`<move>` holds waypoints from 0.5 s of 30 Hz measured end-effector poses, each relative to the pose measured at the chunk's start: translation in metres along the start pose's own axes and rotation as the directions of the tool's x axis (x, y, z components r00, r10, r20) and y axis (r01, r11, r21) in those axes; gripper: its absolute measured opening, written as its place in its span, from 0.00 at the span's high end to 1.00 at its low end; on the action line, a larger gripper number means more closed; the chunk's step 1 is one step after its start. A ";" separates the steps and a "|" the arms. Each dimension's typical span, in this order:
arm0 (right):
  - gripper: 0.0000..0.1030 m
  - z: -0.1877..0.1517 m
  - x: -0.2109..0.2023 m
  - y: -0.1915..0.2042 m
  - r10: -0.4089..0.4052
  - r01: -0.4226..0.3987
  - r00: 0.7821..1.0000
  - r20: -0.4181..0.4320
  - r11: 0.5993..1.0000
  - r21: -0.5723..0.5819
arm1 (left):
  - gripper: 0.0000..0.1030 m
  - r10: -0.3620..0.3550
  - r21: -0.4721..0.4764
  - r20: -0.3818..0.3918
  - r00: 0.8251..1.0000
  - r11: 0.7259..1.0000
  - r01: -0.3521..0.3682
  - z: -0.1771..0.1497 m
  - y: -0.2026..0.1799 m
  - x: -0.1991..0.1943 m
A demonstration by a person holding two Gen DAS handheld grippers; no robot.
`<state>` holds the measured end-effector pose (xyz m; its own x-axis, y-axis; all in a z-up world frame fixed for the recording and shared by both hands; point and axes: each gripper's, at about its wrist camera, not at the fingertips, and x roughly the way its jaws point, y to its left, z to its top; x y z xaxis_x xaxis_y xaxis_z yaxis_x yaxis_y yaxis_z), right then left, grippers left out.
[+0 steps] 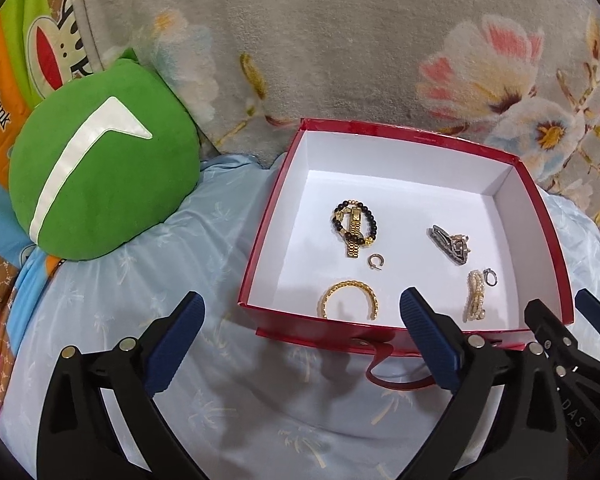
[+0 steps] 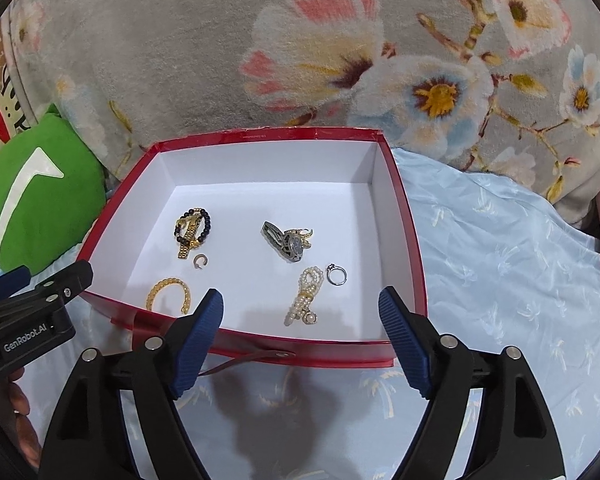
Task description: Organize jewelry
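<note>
A red box (image 1: 546,216) with a white inside lies open on the bed; it also shows in the right wrist view (image 2: 410,240). Inside lie a black bead bracelet with a gold watch band (image 1: 354,228) (image 2: 191,229), a small hoop (image 1: 375,261) (image 2: 199,261), a gold bangle (image 1: 349,298) (image 2: 169,294), a dark watch (image 1: 450,244) (image 2: 288,242), a pearl piece (image 1: 475,296) (image 2: 306,294) and a silver ring (image 1: 491,277) (image 2: 336,275). My left gripper (image 1: 302,326) is open and empty at the box's front left. My right gripper (image 2: 300,326) is open and empty over the front wall.
The box sits on a light blue sheet (image 2: 500,260). A green round cushion (image 1: 100,176) lies to the left. A grey flowered blanket (image 1: 340,40) rises behind the box. The right gripper's side shows at the left wrist view's right edge (image 1: 572,344).
</note>
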<state>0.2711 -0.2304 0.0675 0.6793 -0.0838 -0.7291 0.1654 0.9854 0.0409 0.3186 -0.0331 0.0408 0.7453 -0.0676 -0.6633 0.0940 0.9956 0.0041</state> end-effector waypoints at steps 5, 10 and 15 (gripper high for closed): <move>0.21 0.002 0.008 -0.001 -0.007 0.007 1.000 -0.011 1.000 0.001 | 0.07 -0.006 0.043 -0.015 1.000 0.999 0.007 -0.001 -0.006 0.006; 0.19 0.002 0.012 0.003 0.000 0.000 1.000 -0.025 1.000 -0.012 | 0.07 -0.002 0.032 -0.028 1.000 0.999 0.003 -0.002 -0.001 0.009; 0.18 0.002 0.007 -0.001 -0.018 0.018 0.999 -0.029 1.000 -0.021 | 0.07 0.009 0.047 -0.029 1.000 0.999 -0.007 -0.006 -0.006 0.008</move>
<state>0.2774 -0.2321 0.0636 0.6554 -0.0974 -0.7490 0.1625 0.9866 0.0139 0.3202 -0.0388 0.0309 0.7263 -0.0569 -0.6850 0.1196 0.9918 0.0444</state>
